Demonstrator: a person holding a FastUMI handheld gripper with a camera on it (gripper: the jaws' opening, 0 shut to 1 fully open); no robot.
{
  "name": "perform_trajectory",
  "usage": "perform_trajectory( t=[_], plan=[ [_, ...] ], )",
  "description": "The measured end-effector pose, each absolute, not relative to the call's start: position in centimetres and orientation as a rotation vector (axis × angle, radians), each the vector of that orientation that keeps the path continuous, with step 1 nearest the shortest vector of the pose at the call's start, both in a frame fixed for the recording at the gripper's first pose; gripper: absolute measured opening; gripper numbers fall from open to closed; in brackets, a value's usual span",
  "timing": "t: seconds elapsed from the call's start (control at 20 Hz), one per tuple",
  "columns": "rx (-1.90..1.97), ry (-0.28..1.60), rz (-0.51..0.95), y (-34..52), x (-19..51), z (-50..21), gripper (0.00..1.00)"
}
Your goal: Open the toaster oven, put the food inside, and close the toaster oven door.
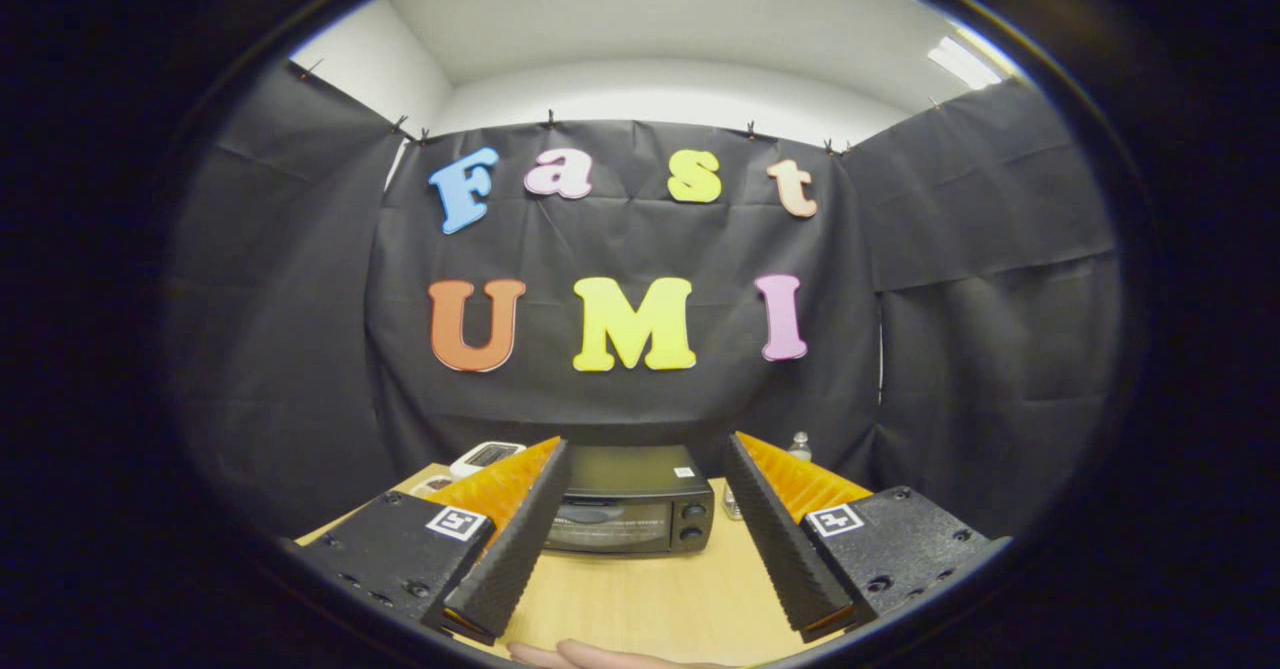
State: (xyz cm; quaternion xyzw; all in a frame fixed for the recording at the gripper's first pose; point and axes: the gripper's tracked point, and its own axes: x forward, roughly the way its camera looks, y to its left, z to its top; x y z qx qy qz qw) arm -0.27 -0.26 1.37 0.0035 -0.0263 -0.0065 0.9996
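The task had barely begun: the toaster oven sat at the far side of the counter, its door closed, well beyond the gripper, whose fingers were spread wide and empty. Next, I judged, came an approach to the door handle to pull it down.

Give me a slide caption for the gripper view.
Open tongs face the closed toaster oven on the wooden table.
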Motion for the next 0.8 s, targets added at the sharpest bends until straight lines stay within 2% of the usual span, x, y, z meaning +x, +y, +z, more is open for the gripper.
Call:
perform_trajectory(
  t=[0.35, 0.8],
  plan=[
    [0.02, -0.079, 0.005, 0.3, 1.6, 0.6, 1.0],
    [-0.004, -0.064, 0.042, 3.6, 10.9, -3.6, 1.0]
  ],
)
